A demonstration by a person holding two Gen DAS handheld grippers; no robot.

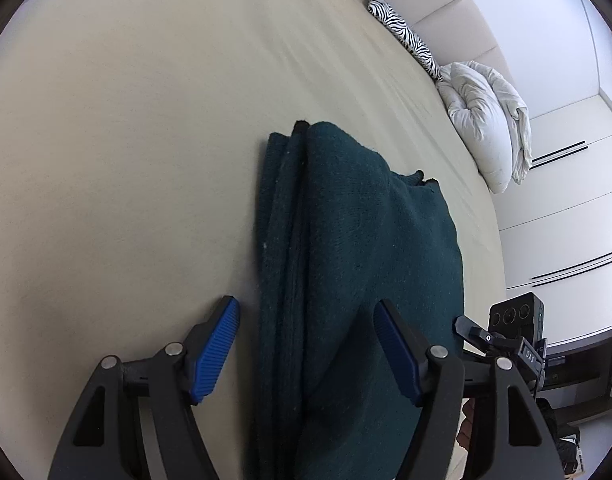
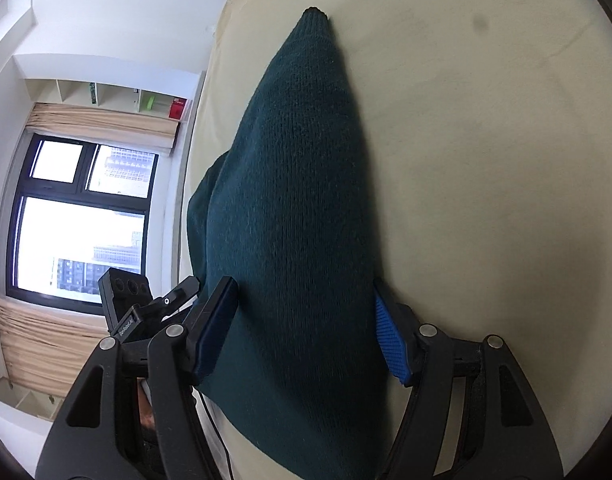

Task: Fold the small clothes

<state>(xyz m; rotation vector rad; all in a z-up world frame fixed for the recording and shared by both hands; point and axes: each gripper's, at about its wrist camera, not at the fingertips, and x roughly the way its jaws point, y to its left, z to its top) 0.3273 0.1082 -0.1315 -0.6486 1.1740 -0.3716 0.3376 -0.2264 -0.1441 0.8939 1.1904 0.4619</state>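
Progress: dark green knit garment (image 1: 358, 248) lies folded on bed (image 1: 126, 140); left gripper (image 1: 306, 354) and right gripper (image 2: 302, 328) both released, straddling it; final tidying possibly remains.

A home bedroom: a wide bed (image 1: 126, 140) under a cream sheet, a zebra-print pillow (image 1: 406, 36) and a bundled white duvet (image 1: 486, 120) at two o'clock, with white wardrobe doors (image 1: 566, 220) behind. The right wrist view shows a curtained window (image 2: 82, 220) at nine o'clock.
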